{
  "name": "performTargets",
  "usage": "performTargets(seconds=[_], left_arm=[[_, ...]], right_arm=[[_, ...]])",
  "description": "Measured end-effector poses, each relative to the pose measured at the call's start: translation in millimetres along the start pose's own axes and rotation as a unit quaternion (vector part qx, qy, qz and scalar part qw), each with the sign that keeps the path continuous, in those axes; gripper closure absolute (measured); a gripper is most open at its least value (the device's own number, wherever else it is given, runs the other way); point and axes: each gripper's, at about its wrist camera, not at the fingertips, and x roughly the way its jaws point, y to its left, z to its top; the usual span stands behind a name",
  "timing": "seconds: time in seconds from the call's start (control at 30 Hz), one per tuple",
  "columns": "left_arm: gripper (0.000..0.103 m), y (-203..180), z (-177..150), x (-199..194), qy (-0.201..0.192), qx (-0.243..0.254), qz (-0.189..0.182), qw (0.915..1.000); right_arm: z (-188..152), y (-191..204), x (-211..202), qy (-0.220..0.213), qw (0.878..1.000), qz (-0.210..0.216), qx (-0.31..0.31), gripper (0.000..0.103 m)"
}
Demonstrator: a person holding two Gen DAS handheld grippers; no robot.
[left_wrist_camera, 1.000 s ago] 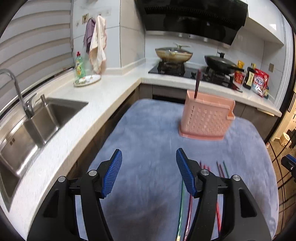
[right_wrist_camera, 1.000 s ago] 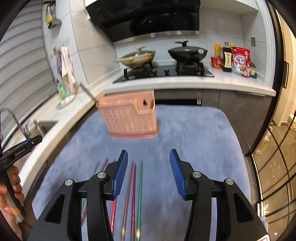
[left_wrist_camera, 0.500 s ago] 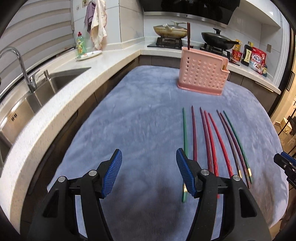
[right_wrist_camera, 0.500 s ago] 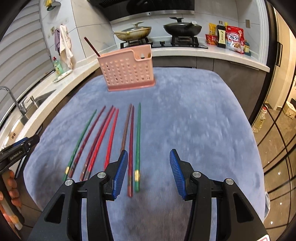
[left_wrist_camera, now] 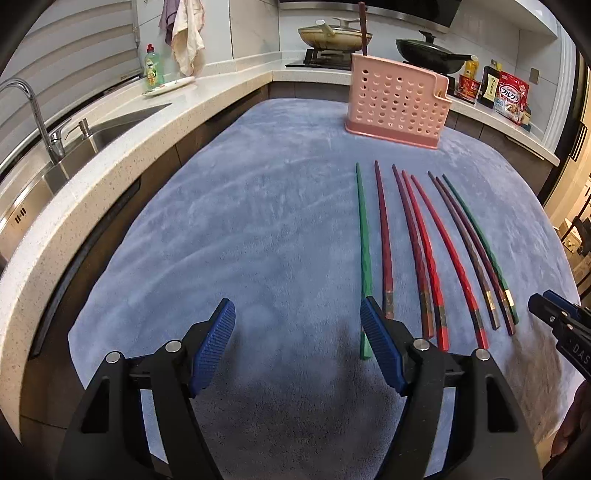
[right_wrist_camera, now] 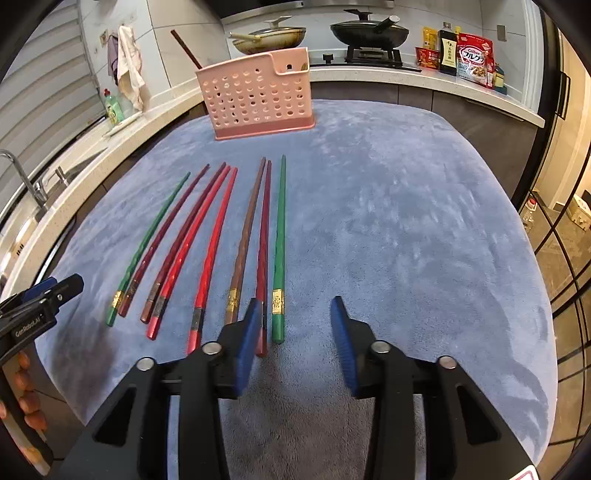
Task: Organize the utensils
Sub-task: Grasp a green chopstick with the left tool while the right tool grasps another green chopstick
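Several red, green and dark maroon chopsticks (left_wrist_camera: 421, 243) (right_wrist_camera: 218, 236) lie side by side on a blue-grey cloth (left_wrist_camera: 258, 229). A pink perforated holder (left_wrist_camera: 397, 101) (right_wrist_camera: 256, 96) stands upright at the cloth's far end with one dark chopstick (left_wrist_camera: 364, 27) (right_wrist_camera: 184, 46) in it. My left gripper (left_wrist_camera: 297, 317) is open and empty, near the thick end of the leftmost green chopstick (left_wrist_camera: 364, 254). My right gripper (right_wrist_camera: 293, 314) is open and empty, over the thick end of the rightmost green chopstick (right_wrist_camera: 279, 240).
A steel sink (left_wrist_camera: 44, 162) and tap sit in the white counter to the left. A stove with two pans (right_wrist_camera: 369, 29), bottles and food packets (right_wrist_camera: 472, 61) line the back counter. The cloth's right edge (right_wrist_camera: 546, 295) drops to the floor.
Both grippers have pulled back from the pink holder toward the near end of the cloth, so the row of chopsticks now lies in front of them. Both stay open.
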Motion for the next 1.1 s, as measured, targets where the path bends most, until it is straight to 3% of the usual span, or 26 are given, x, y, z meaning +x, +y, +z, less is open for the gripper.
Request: performTargets(seconds=[0.4, 0.7, 0.9, 1.1], left_arm=[[0.036, -5.9, -7.6, 13.0, 0.017, 0.002, -0.005, 0.9998], [0.036, -13.4, -11.5, 18.8, 0.032, 0.007, -0.019, 0.9993], [0.036, -16.5, -13.2, 26.9, 0.051, 0.01, -0.011, 0.9986], [0.037, -17.0, -13.0, 31.9, 0.062, 0.013, -0.008, 0.9979]], right_arm=[[-4.8, 4.3, 20.6, 0.027, 1.0, 0.004, -0.007, 0.086], [-8.3, 6.5, 26.1, 0.036, 0.999, 0.006, -0.019, 0.088], [-8.8, -4.2, 25.1, 0.04, 0.999, 0.016, -0.002, 0.095], [-13.5, -8.0, 20.7, 0.043, 0.999, 0.016, 0.007, 0.095]])
